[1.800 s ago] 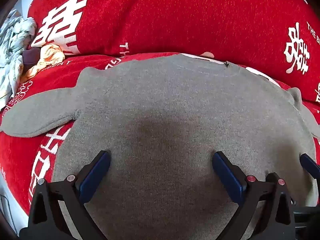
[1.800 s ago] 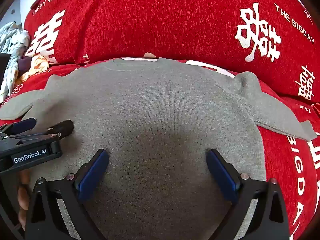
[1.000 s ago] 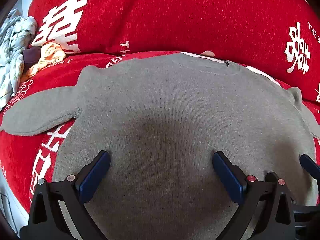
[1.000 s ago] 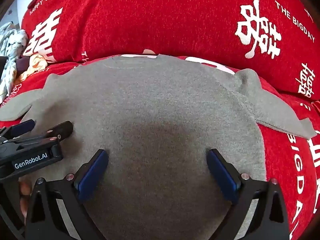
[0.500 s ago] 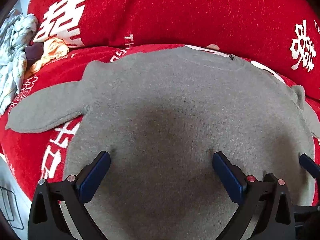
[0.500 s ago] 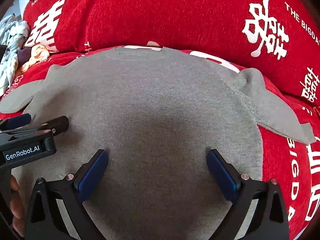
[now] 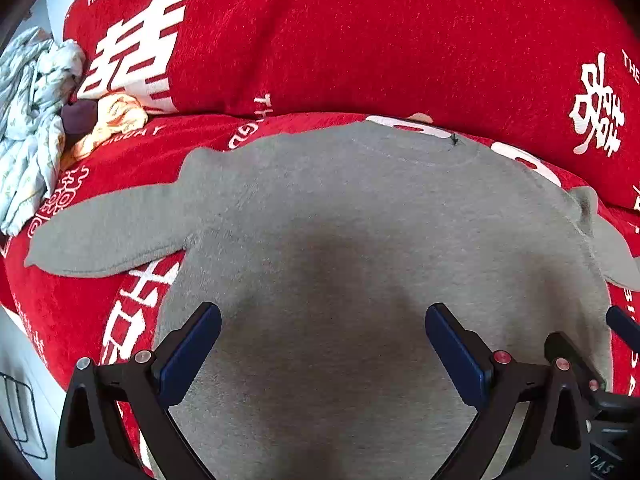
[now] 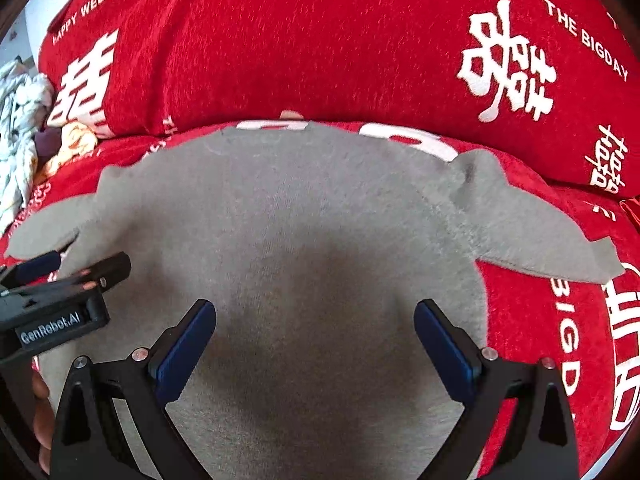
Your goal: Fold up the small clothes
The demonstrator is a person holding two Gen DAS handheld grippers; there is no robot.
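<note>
The grey sweater [image 7: 340,220] is lying flat on the red bedspread [image 7: 80,300], sleeves spreading left and right. Both claws are hovering over its near hem, left claw [image 7: 322,338] and right claw [image 8: 314,336] gaping wide, gripping nothing.

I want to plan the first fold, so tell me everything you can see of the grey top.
The grey top is a small, soft, fuzzy knit with short sleeves. It lies spread flat and unfolded on the red printed cover, neckline away from the cameras, against the red cushion. The left sleeve and right sleeve stick out sideways onto the cover. Both open grippers, left and right, hover over its lower body; contact cannot be told.
</note>
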